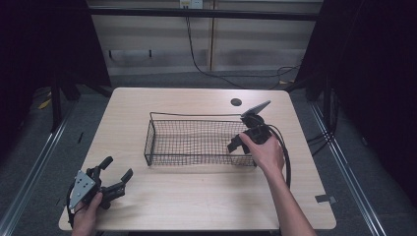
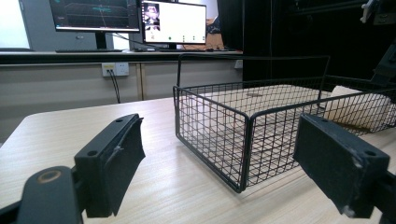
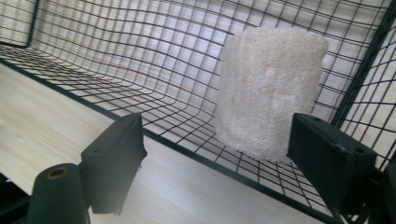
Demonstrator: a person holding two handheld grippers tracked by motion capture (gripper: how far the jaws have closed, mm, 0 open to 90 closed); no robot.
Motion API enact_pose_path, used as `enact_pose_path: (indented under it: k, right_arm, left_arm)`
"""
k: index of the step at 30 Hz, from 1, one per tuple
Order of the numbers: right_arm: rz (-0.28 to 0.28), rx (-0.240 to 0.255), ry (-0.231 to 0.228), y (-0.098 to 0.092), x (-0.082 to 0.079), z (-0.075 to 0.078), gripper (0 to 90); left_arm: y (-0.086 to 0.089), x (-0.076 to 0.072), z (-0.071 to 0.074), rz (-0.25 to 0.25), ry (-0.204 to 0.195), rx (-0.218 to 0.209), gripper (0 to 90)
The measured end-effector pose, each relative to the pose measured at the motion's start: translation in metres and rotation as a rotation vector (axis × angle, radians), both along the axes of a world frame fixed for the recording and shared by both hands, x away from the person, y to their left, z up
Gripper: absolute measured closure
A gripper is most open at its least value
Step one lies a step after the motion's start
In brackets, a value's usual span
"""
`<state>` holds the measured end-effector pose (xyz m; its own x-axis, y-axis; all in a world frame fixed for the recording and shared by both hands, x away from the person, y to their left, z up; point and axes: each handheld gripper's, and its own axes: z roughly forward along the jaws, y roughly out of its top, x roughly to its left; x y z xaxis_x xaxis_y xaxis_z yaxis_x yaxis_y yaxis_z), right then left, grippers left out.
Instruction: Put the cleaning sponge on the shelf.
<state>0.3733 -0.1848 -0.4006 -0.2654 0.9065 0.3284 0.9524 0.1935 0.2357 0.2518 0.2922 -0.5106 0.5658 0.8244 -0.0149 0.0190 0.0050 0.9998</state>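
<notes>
The right claw, spread wide at the black wire basket, could snag mesh instead of the off-white foam cylinder.

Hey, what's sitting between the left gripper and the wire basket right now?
Nothing but bare tabletop. In the high view, the left gripper rests apart from the wire basket, and the left gripper view shows bare wood up to the basket's corner.
</notes>
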Motion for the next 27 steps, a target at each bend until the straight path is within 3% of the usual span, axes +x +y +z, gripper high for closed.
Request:
enact_pose_path:
  k: [9,27]
  right_arm:
    - [0.016,0.056,-0.043,-0.002,-0.013,0.007,21.1]
    - [0.126,0.14,-0.162,0.013,-0.049,0.023,22.3]
  left_arm:
    - [0.0,0.0,0.0,0.0,0.0,0.0,15.6]
    - [0.0,0.0,0.0,0.001,0.0,0.0,15.6]
